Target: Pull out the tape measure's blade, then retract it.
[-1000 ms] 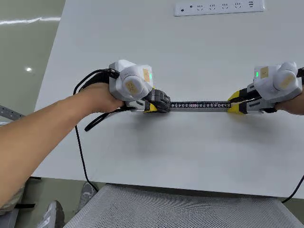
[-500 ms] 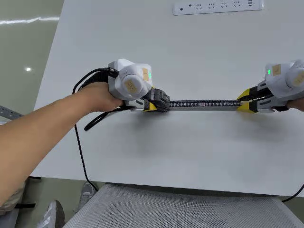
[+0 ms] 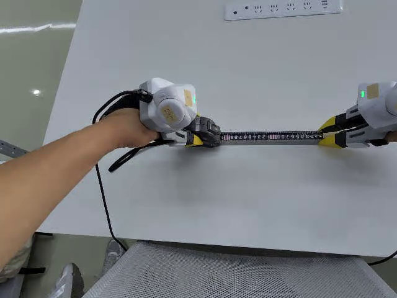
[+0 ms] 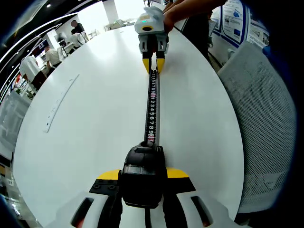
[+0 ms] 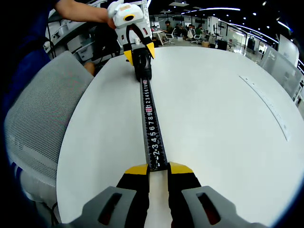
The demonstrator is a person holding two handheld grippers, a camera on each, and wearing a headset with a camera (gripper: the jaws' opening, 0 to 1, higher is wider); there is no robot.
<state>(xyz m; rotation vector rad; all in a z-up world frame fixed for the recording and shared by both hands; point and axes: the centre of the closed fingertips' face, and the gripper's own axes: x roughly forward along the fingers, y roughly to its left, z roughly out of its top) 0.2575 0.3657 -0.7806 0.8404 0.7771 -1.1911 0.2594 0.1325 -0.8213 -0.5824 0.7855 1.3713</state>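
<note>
A white tabletop point(image 3: 260, 68) fills the scene. The left tool point(image 3: 197, 133) is clamped on the tape measure point(image 3: 209, 131), and the right tool point(image 3: 329, 131), well apart, pinches the tip of the blade point(image 3: 273, 135), which runs straight between them. The pull-out seems nearly done. Retracting calls for guiding the tip back steadily.

White table point(image 3: 248, 205), matte and plain, with its left and near edges in the head view. A white power strip point(image 3: 283, 9) lies flat along the far edge, sockets up, well apart from everything else; the left gripper view shows it as a long pale bar at the table's side. Toward the left, near the table's middle depth, sits the black case point(image 3: 205, 131) of the tape. Its blade point(image 3: 273, 135) runs rightward, roughly parallel to the near edge, numbered face up. The blade seems to hang just above the top rather than rest on it.
</note>
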